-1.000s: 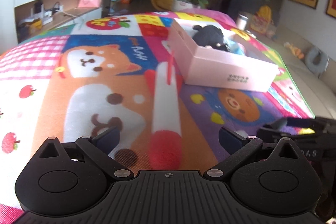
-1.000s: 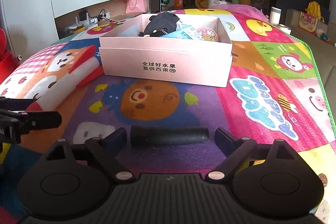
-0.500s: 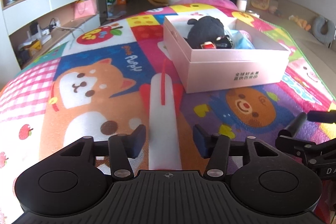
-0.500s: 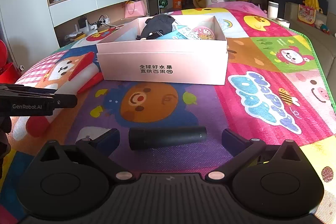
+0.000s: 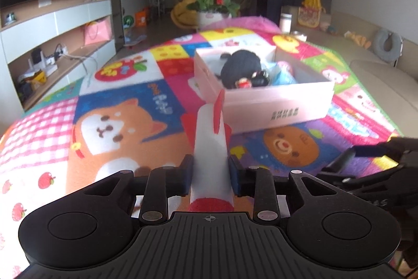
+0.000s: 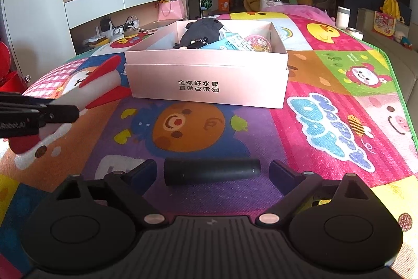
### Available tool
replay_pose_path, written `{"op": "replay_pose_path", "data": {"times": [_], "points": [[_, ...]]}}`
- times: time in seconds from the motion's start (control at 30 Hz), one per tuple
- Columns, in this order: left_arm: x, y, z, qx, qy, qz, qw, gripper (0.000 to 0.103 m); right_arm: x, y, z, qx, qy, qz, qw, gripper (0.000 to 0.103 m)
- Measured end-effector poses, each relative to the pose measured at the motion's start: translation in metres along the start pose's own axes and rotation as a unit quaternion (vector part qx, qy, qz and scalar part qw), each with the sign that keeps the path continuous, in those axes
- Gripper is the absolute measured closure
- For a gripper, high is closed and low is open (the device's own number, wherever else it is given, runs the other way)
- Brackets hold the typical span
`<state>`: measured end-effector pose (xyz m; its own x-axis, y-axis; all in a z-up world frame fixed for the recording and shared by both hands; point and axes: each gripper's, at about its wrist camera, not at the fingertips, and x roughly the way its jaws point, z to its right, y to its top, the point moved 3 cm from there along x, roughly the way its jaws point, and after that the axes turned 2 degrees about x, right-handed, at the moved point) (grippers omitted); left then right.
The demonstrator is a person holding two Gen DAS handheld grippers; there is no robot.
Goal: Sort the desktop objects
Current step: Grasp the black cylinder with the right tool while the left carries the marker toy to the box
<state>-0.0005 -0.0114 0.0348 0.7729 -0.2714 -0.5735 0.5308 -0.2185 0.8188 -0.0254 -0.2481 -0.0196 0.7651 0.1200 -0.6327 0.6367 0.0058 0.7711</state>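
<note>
Left tool (image 5: 210, 178) is shut tight on the toy rocket (image 5: 210, 148), pads pinching its white body just above the red nose. The rocket's red fins point toward the pink box (image 6: 209, 85), w/ its tail close to the box's near left corner. From the right wrist view the rocket looks tilted, nose end up off the mat (image 6: 326, 122).

Right tool (image 6: 212, 171) is wide, jaws closing a bit. The black tube (image 6: 212, 171) lies sideways btwn them, pads not touching it. The tube is on the mat in front of the box, well apart from it.

Inside the box: a black plush toy (image 6: 201, 30), a blue packet (image 6: 231, 42) & a small pink round thing (image 6: 258, 42).
</note>
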Motion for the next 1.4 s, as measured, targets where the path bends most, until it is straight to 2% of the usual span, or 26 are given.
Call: {"op": "replay_pose_path", "data": {"times": [0.07,0.23,0.33,0.43,0.5,0.63,0.77,0.87,0.97,1.03,1.13,1.23,1.4], "points": [[-0.011,0.010,0.000,0.000,-0.003,0.019,0.9998,0.071,-0.001,0.001,-0.001,-0.006,-0.001,0.001,1.000,0.027],[-0.028,0.037,0.006,0.012,-0.003,0.059,0.9982,0.071,-0.012,0.008,0.009,0.013,0.015,-0.002,1.000,0.028],[-0.034,0.057,0.009,0.020,-0.002,0.081,0.9965,0.071,-0.035,0.019,0.020,0.015,0.013,0.029,0.999,0.028],[-0.033,0.091,0.013,0.011,-0.004,0.113,0.9935,0.071,-0.064,0.037,0.032,0.018,-0.002,0.078,0.997,0.028],[-0.021,0.116,0.017,-0.012,-0.018,0.119,0.9927,0.071,-0.083,0.051,0.039,0.020,-0.015,0.113,0.993,0.028],[0.023,0.144,0.028,-0.037,-0.040,0.091,0.9943,0.071,-0.117,0.069,0.043,0.013,-0.022,0.178,0.984,0.028],[0.065,0.154,0.033,-0.052,-0.024,0.082,0.9949,0.071,-0.138,0.074,0.037,-0.025,-0.035,0.225,0.973,0.028],[0.092,0.154,0.025,-0.102,-0.012,0.065,0.9926,0.068,-0.137,0.074,0.035,-0.045,-0.039,0.223,0.973,0.028],[0.113,0.146,0.018,-0.131,-0.045,0.037,0.9897,0.050,-0.127,0.076,0.039,-0.045,-0.044,0.209,0.976,0.028],[0.111,0.139,0.012,-0.141,-0.058,0.041,0.9874,0.048,-0.121,0.078,0.043,-0.038,-0.051,0.201,0.978,0.028],[0.098,0.128,-0.001,-0.138,-0.060,0.059,0.9868,0.046,-0.112,0.080,0.049,-0.035,-0.059,0.193,0.979,0.028],[0.083,0.111,-0.010,-0.120,-0.045,0.066,0.9895,0.045,-0.101,0.084,0.051,-0.036,-0.063,0.181,0.981,0.028],[0.067,0.064,-0.011,-0.087,-0.026,0.075,0.9931,0.033,-0.071,0.112,0.050,-0.049,-0.055,0.164,0.984,0.028]]}}
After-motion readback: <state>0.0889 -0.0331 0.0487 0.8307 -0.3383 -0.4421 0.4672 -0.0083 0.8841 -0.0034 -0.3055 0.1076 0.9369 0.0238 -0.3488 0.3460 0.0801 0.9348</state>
